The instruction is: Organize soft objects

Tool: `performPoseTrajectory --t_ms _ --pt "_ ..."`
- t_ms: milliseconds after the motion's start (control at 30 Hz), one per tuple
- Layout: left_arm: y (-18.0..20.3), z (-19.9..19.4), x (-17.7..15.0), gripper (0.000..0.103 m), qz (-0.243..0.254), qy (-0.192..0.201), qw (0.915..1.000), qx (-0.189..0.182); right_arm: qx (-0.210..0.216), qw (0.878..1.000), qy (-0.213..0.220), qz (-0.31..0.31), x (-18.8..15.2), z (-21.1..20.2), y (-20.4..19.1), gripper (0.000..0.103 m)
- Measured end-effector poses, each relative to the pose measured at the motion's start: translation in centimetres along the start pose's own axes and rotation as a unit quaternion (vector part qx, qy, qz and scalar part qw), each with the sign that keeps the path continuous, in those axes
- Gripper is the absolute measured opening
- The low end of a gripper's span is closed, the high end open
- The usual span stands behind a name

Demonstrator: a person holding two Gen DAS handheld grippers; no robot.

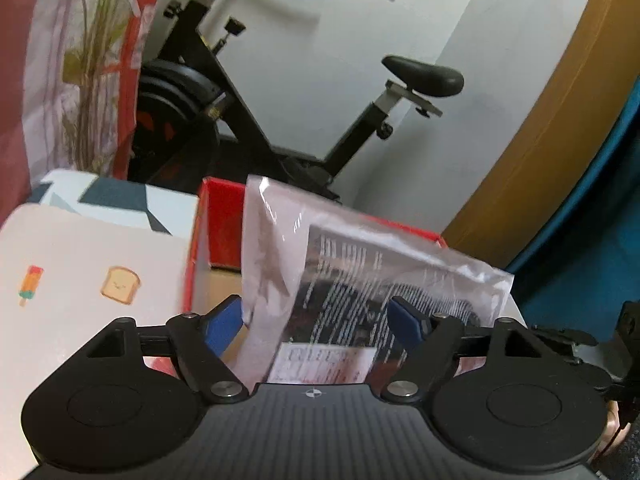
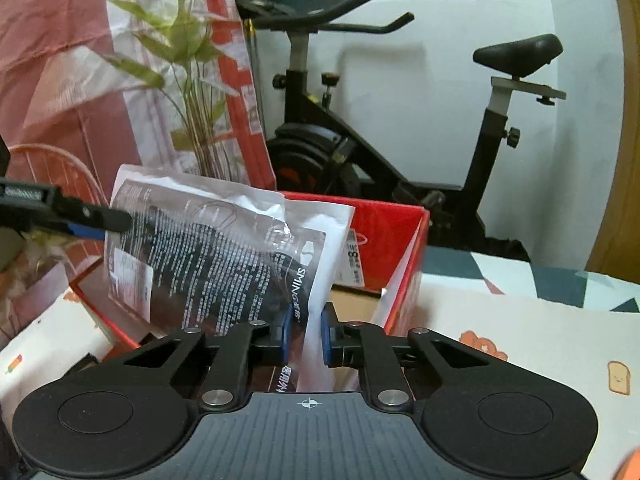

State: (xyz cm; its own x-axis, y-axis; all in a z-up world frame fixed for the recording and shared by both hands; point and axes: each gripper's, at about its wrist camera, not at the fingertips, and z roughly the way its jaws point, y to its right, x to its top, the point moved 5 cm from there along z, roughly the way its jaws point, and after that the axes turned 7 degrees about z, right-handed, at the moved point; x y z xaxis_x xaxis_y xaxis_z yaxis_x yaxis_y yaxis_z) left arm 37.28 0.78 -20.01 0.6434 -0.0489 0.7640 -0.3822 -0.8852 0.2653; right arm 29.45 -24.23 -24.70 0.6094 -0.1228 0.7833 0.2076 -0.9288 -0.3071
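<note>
White walls and a black exercise bike (image 2: 400, 128) close off the room, but nearest at hand the right tool (image 2: 306, 334) is clenched on the lower edge of a clear plastic packet (image 2: 224, 248) printed with dark text. That packet stands upright over an open red cardboard box (image 2: 384, 236). The left tool (image 1: 316, 320) has its blue fingers (image 1: 224, 320) spread wide, one on each side of the packet's other end, not pressing it. Under the box lies a pale cloth with toast and ice-lolly pictures (image 1: 80, 280). Behind it a leafy green plant (image 2: 176, 52) rises against a pink and red drape (image 2: 52, 40).
</note>
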Motion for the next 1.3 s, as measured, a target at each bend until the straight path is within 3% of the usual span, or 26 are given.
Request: performPoseTrajectory --t_ms 200,400,500,567,667,967,1300 --pt "-1.2 -1.3 0.7 0.079 -0.018 0.033 0.9988 0.032 -0.023 0.999 -0.041 -0.007 0.0 1.3 -0.3 0.013" --pt "-1.7 -1.1 1.1 0.071 -0.023 0.035 0.9985 0.036 -0.038 0.995 -0.077 -0.042 0.9 2.7 -1.0 0.013" --pt "-1.6 -1.0 1.2 0.071 -0.019 0.037 0.9988 0.026 -0.040 0.993 -0.053 -0.099 1.5 1.8 -2.5 0.012" --pt "-1.6 -0.8 1.3 0.071 -0.021 0.037 0.9989 0.020 -0.060 0.983 -0.043 -0.168 1.0 1.5 -3.9 0.009" --pt "-1.7 -0.1 1.1 0.071 -0.021 0.031 0.9991 0.019 -0.033 0.984 -0.082 -0.158 0.1 2.6 -4.4 0.009" --pt "-1.5 0.9 1.1 0.071 -0.017 0.026 0.9994 0.016 -0.034 0.979 -0.168 -0.111 0.7 7.8 -3.5 0.008" --pt "-1.1 2.2 1.0 0.071 -0.006 0.014 0.9998 0.014 -0.061 0.944 -0.279 -0.162 1.0 12.1 -3.3 0.010"
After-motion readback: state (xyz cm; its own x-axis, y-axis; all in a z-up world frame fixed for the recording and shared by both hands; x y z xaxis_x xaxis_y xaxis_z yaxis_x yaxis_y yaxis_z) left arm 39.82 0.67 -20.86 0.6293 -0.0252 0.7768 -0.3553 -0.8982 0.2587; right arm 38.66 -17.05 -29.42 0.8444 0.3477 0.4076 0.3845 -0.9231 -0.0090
